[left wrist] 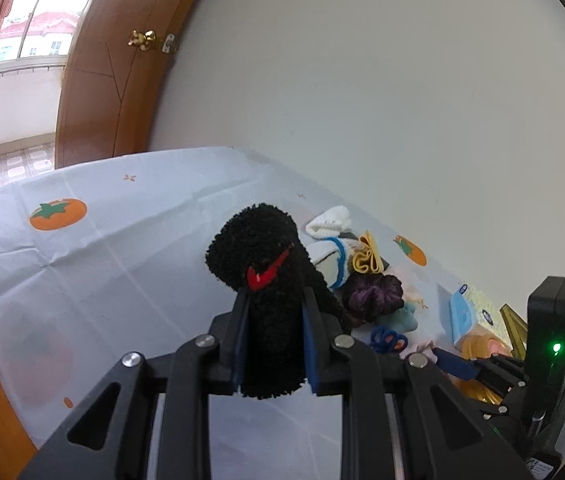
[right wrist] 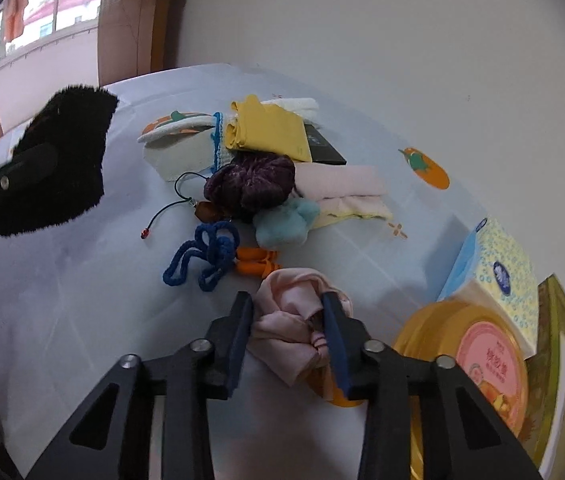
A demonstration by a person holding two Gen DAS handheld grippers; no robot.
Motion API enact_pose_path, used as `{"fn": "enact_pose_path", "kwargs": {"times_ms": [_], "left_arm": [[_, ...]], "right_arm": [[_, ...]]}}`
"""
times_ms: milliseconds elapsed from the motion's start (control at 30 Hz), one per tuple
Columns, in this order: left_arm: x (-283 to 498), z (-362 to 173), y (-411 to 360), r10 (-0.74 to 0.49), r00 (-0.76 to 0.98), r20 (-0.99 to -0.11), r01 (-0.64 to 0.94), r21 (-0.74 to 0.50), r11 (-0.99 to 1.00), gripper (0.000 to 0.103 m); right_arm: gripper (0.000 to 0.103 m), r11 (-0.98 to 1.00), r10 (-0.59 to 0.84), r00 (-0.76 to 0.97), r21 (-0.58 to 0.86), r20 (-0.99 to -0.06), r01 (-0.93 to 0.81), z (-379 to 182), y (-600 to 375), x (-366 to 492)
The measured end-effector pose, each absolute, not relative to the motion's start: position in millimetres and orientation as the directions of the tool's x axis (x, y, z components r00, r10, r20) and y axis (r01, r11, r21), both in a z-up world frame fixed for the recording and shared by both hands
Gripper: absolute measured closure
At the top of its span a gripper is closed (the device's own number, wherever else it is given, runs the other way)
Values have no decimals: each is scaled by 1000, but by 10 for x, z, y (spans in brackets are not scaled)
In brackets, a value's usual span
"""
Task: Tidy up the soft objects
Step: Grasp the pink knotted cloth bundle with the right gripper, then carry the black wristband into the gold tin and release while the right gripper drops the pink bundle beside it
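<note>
Lifting black sock (left wrist: 260,276), clamped in left gripper (left wrist: 274,300), clear of pile; right gripper (right wrist: 287,306) half-open, straddling pink cloth (right wrist: 294,312), likely next.

My left tool (left wrist: 274,300) is raised and clamped shut at far left, while my right tool (right wrist: 287,310) sits low with its fingers parted.

Fruit-print tablecloth (right wrist: 62,300) under heaped soft items (right wrist: 250,184), tissue pack (right wrist: 502,264).
</note>
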State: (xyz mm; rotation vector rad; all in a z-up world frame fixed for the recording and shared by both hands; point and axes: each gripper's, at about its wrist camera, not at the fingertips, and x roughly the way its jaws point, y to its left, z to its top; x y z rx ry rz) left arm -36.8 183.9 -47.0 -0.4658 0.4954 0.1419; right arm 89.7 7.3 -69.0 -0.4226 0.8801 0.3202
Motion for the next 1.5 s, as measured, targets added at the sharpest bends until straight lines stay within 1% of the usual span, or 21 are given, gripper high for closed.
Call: {"fn": "enact_pose_path", "kwargs": {"times_ms": [100,167,233,333,500,533,600,733,833,900,1100,1200,1367,1500], "left_arm": [[-350,-481,1836,17,866,-499,-244,-392,887,82],[-336,-476,1822,20,865,-502,-246,-387,889,82],[-329,-466,1798,22,863,-505,-243,-376,894,82],[-329,-432,1733,52,862,-505,-250,-333,909,82],[-356,-339,1530,129,869,-478,-257,-213,943,82],[-361,-328,1501,131,870,-475,-254,-205,945,82],[-375,-296,1461,106,879,-465,-230,-220,948,82],[-431,-148,1292,38,910,-414,-147,-234,961,82],[-458,-33,1125,-41,927,-374,-58,-251,966,82],[-486,25,1012,-89,933,-347,0,-248,969,82],[-579,161,660,-224,935,-276,167,-217,962,82],[-570,196,424,-283,920,-273,229,-215,949,81],[-508,229,98,-356,894,-270,307,-208,929,81],[-467,276,-194,-427,863,-269,383,-201,902,81]], "right_arm": [[80,878,105,616,-218,-781,-426,-706,63,879],[86,885,143,628,-186,-765,-428,-677,30,826],[87,885,245,647,-106,-722,-453,-571,-45,703],[87,893,322,717,-55,-618,-448,-391,-165,509],[87,915,356,786,18,-505,-403,-195,-422,252],[87,920,354,798,26,-488,-392,-161,-479,206],[87,932,337,826,35,-453,-361,-62,-590,73],[87,953,291,873,39,-391,-300,86,-913,-72],[87,969,243,906,53,-347,-240,191,-1177,-175],[87,979,206,925,54,-318,-199,253,-1351,-242],[87,996,80,959,55,-272,-67,398,-1866,-399],[87,998,23,965,59,-260,-8,443,-2108,-476],[87,996,-26,971,72,-238,45,463,-2389,-575],[87,991,-125,965,14,-230,132,456,-2586,-636]]}}
